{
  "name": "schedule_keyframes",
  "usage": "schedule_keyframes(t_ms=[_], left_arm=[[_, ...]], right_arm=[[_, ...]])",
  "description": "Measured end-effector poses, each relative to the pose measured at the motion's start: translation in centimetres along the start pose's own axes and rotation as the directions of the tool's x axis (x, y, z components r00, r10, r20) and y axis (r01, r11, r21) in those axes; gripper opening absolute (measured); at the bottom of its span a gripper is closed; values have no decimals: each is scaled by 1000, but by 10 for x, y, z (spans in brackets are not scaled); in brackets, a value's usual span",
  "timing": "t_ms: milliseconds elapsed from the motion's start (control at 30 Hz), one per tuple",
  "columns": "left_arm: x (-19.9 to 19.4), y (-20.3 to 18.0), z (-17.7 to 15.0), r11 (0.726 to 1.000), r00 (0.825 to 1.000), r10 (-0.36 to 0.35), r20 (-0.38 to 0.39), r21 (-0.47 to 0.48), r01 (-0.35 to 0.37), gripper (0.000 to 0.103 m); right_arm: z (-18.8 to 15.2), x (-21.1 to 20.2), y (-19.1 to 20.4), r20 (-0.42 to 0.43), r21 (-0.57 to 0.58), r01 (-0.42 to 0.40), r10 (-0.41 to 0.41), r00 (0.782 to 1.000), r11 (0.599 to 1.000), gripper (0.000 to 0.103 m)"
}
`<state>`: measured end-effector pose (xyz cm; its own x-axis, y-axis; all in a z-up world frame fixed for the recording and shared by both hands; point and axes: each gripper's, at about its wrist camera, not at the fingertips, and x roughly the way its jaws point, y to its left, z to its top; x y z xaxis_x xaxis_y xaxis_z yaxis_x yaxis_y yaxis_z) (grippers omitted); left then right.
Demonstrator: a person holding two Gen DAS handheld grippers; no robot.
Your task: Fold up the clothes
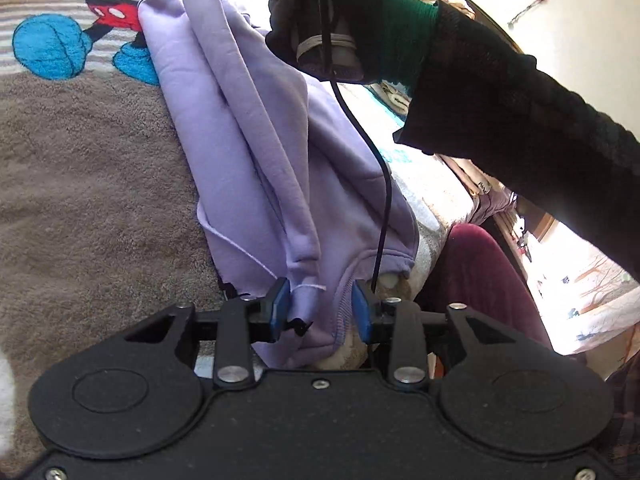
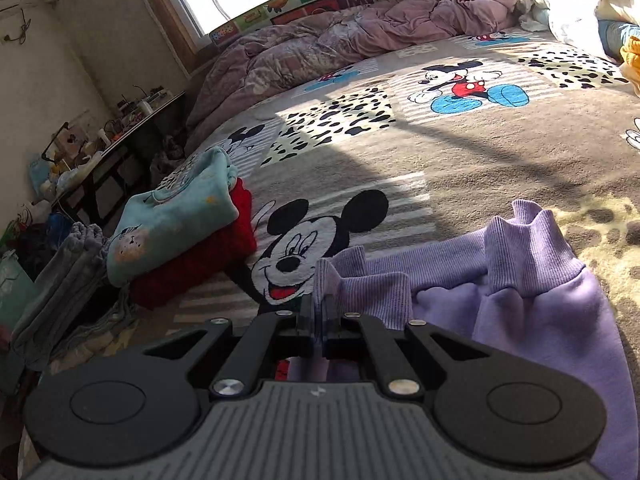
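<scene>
A lilac sweatshirt lies folded lengthwise on the Mickey Mouse bedspread. My left gripper is open at its near end, with a sleeve cuff and a fold of the cloth between the blue pads. At the far end a person's gloved hand holds the other gripper's handle. In the right wrist view my right gripper is shut on the ribbed hem of the sweatshirt. The hem is bunched up and lifted a little off the bedspread.
A folded teal garment sits on a red one at the bed's left edge, with grey clothes beside them. A crumpled pink duvet lies at the far side. A cluttered side table stands left. A maroon chair is by the bed.
</scene>
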<state>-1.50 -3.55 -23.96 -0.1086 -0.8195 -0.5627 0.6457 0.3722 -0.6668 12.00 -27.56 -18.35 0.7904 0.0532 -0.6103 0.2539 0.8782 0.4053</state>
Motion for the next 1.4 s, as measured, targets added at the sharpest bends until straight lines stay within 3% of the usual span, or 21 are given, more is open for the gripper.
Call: schedule_keyframes(t_ms=[100,233,467,533,667,733,800,933,1000,1067,1200,1400], left_arm=[[0,1,3,1000,1000,-14,0,-26,14,49],[1,-3,7,1000,1000,-11,-8,-28,10,55],[-5,-22,17,998,998,45,-52,45,-43,61],[-10,-33,23,993,996,68,-61,99,-62,61],[-27,-54,48,964,986,166,7,208,-164,61],[-32,-57,63,940,962,263,71,208,-272,61],[-30,-55,81,915,931,348,112,177,-363,61],[-15,-49,114,879,888,433,155,143,-454,61],[-6,-49,128,873,882,443,161,143,-465,61],[5,-49,141,869,878,450,162,147,-472,61],[25,-46,163,860,871,464,162,153,-487,61],[38,-21,193,822,820,542,183,85,-563,61]], right_arm=[[-2,14,-6,-41,13,19,-19,999,1000,11],[0,3,-17,-20,49,-26,27,999,998,42],[2,-73,-51,134,18,-75,72,988,997,44],[-12,-103,-58,157,-38,-95,100,982,995,44],[-59,-155,-61,175,-195,-112,147,974,974,44],[-91,-176,-54,179,-308,-101,162,970,946,44],[-125,-190,-41,181,-442,-92,189,965,892,44],[-185,-202,-12,136,-684,-122,290,947,719,41],[-211,-202,-1,92,-776,-146,340,936,613,37],[-230,-203,8,75,-825,-151,370,926,544,28],[-240,-200,10,87,-829,-155,398,913,537,25],[-242,-196,12,87,-829,-141,374,924,541,24]])
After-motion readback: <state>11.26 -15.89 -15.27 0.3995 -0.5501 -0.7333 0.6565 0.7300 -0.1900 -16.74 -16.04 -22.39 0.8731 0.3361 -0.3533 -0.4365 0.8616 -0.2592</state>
